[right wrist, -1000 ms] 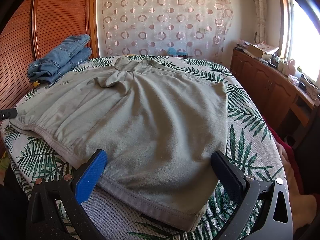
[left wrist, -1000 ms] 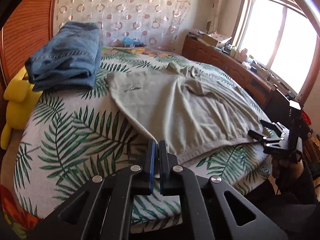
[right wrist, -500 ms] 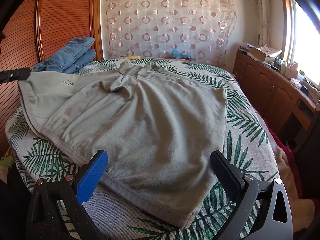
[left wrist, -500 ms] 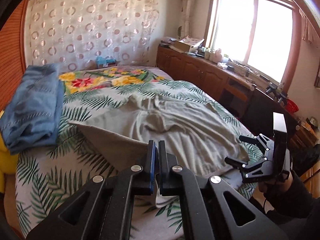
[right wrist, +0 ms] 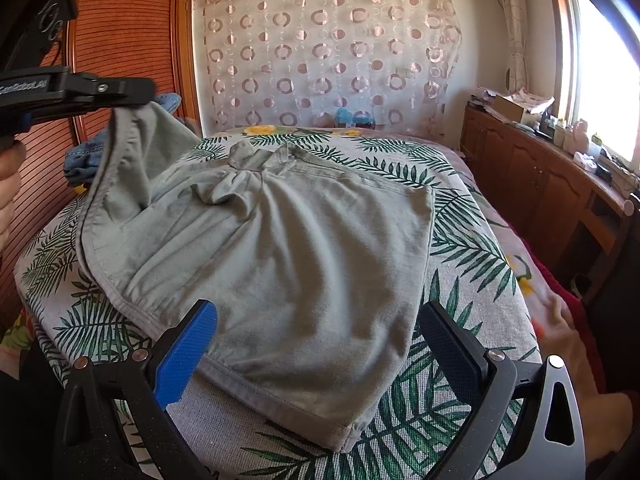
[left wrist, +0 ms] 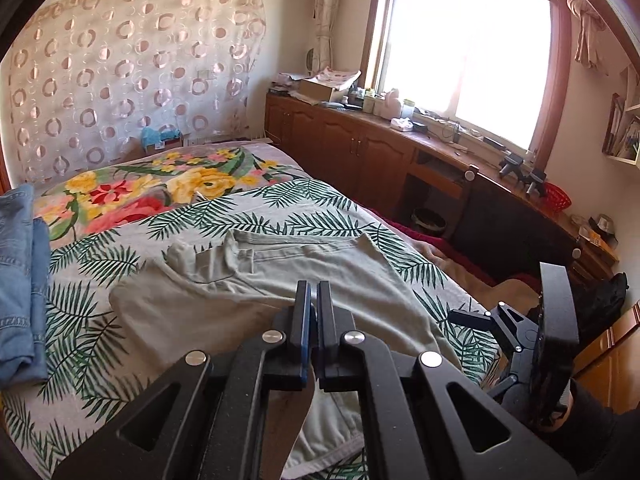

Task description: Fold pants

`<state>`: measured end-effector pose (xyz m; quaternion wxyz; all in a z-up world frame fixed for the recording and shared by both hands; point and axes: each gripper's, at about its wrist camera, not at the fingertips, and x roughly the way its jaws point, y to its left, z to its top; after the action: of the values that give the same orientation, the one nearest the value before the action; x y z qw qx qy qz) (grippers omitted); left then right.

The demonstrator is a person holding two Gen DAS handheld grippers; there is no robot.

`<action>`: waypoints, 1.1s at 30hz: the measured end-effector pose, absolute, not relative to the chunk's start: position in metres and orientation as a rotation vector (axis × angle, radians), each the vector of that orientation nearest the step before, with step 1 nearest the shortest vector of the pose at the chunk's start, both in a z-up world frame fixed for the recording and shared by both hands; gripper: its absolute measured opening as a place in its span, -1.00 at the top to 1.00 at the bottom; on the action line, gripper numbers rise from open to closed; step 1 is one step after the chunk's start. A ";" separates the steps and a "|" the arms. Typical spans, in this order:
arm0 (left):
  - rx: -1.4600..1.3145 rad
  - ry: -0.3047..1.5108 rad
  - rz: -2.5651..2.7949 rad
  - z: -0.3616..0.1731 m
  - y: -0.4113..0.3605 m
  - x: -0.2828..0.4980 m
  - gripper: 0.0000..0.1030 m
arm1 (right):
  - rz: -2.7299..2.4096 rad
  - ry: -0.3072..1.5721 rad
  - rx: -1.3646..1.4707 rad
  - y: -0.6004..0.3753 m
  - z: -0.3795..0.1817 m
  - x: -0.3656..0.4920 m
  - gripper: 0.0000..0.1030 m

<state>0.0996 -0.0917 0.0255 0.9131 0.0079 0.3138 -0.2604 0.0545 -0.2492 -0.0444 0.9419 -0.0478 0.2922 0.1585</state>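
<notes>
Right wrist view: at the bottom edge, the right hand-held gripper (right wrist: 316,344) stands spread over the grey pants' (right wrist: 288,256) near hem on the bed (right wrist: 460,216). Upper left, the left hand-held gripper (right wrist: 140,94) pinches a lifted corner. Folded jeans (right wrist: 86,162) lie behind.

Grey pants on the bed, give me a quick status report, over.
Left gripper shut on the grey pants at one corner, lifted off the bed. Right gripper open, holding nothing. Folded jeans lie clear.
</notes>
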 end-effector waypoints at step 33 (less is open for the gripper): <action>0.034 0.822 -0.299 -0.067 -0.020 0.072 -0.61 | 0.435 0.595 -0.055 -0.222 -0.038 0.068 -0.51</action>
<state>0.0724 -0.0198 -0.0674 0.9058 0.0167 0.3978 -0.1448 0.0680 -0.2220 -0.0383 0.9326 -0.0268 0.2906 0.2125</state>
